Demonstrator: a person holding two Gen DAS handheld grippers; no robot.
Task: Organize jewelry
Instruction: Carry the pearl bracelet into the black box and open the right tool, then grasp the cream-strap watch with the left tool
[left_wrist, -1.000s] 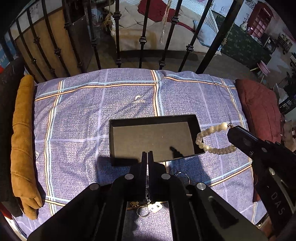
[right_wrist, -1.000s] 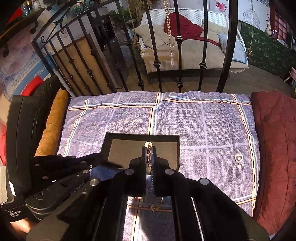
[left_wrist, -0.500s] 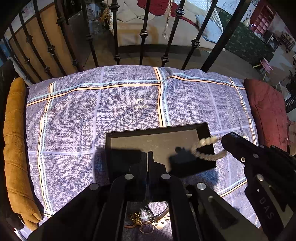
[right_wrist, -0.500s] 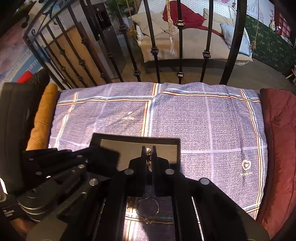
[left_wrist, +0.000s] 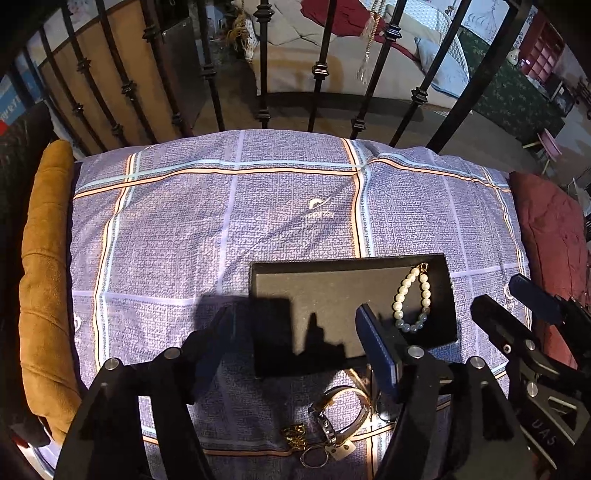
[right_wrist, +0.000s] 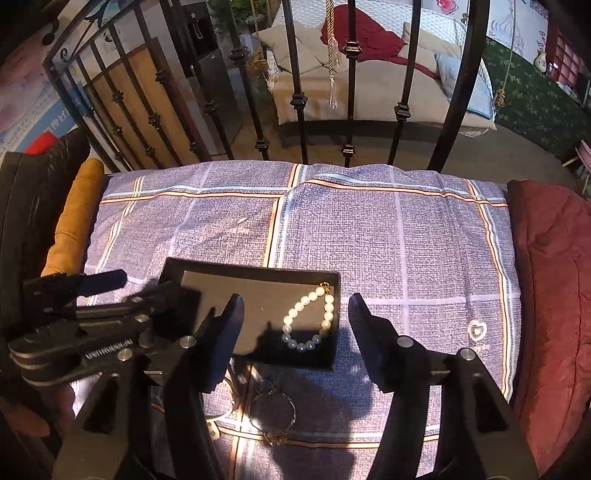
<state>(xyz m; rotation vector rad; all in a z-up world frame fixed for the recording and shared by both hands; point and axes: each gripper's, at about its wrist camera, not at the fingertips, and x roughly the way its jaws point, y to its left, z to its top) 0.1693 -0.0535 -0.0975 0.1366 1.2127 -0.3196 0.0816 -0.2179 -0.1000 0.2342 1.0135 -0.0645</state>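
Note:
A black shallow tray (left_wrist: 280, 280) (right_wrist: 192, 269) lies on the purple plaid cushion (left_wrist: 221, 206) (right_wrist: 388, 240). A pearl bracelet (left_wrist: 412, 299) (right_wrist: 310, 317) lies inside the tray at its right end. My left gripper (left_wrist: 295, 325) is open and empty over the tray's near edge. My right gripper (right_wrist: 295, 314) is open and empty just above the bracelet; it also shows in the left wrist view (left_wrist: 517, 306). More jewelry lies in front of the tray: a metal bangle (left_wrist: 340, 410), a gold piece (left_wrist: 293, 432), rings (left_wrist: 314, 456) and a hoop (right_wrist: 271, 408).
A mustard cushion (left_wrist: 44, 280) borders the left side and a dark red cushion (left_wrist: 550, 236) (right_wrist: 550, 280) the right. Black iron railing bars (left_wrist: 262, 59) (right_wrist: 351, 81) stand behind the cushion. The left gripper (right_wrist: 74, 332) sits at the left in the right wrist view.
My right gripper carried the pearl bracelet over the tray and opened, and the bracelet now lies in the tray. My left gripper has opened too.

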